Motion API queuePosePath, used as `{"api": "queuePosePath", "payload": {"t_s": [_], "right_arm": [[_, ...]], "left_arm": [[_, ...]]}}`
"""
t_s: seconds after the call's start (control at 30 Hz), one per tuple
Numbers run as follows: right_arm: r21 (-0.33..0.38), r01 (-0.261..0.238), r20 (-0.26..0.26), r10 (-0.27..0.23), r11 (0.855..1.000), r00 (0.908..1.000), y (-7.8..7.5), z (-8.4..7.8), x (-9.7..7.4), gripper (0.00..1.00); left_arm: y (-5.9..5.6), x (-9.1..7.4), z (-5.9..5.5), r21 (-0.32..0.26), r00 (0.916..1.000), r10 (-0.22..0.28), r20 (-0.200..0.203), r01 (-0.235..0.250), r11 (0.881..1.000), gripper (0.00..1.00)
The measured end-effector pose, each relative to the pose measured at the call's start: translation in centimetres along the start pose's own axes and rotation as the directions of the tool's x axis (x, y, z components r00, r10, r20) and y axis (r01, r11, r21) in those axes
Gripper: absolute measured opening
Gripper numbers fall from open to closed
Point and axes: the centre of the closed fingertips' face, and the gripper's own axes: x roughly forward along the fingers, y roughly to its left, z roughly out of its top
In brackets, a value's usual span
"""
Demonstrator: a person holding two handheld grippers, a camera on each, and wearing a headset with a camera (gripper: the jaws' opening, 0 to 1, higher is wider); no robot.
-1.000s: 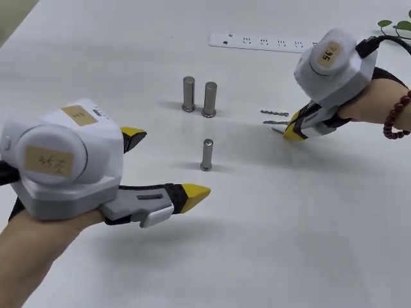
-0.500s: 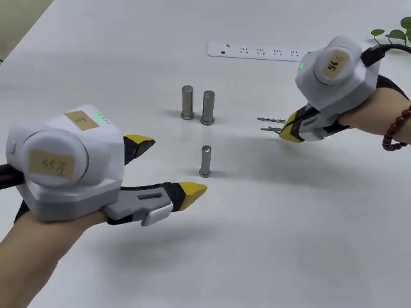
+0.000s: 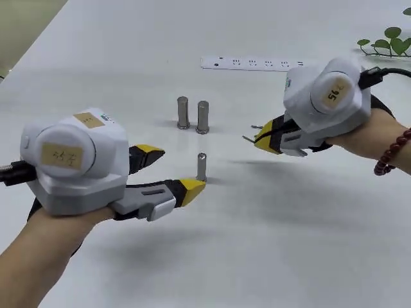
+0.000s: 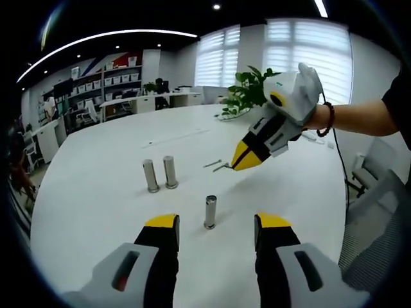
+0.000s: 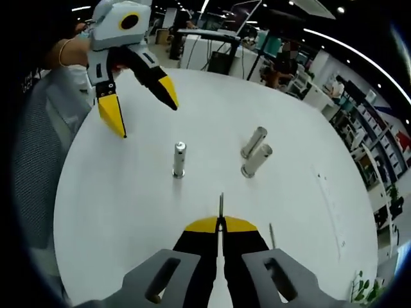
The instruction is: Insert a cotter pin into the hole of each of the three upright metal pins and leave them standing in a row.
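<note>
Three upright metal pins stand on the white table: two side by side point(image 3: 183, 112) point(image 3: 203, 117) and a single nearer pin point(image 3: 201, 167). My left gripper point(image 3: 172, 169) is open, its yellow tips on either side of the nearer pin point(image 4: 210, 212) and just short of it. My right gripper point(image 3: 264, 139) hovers to the right of the pins, shut on a thin cotter pin point(image 5: 221, 205) that sticks out past its tips toward the single pin point(image 5: 179, 158). A second cotter pin point(image 5: 271, 234) lies on the table beside the right gripper.
A white power strip point(image 3: 250, 62) lies at the far side of the table. A green plant point(image 3: 385, 42) stands at the far right. The pair of pins point(image 4: 149, 175) point(image 4: 170, 171) stands left of and behind the single one.
My right gripper has risen from the table with a cotter pin and moved left toward the pins. The left gripper has shifted right, closer to the single pin.
</note>
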Motion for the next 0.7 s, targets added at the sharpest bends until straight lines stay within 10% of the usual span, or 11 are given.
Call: {"api": "queuePosePath", "payload": {"t_s": [0.7], "right_arm": [[-0.230, 0.003, 0.133, 0.029, 0.973, 0.9906, 5.1, 5.2, -1.9, 0.00]], "left_arm": [[-2.5, 1.0, 1.0, -0.186, 0.9947, -0.103, 0.003, 0.102, 0.977, 0.21]]}}
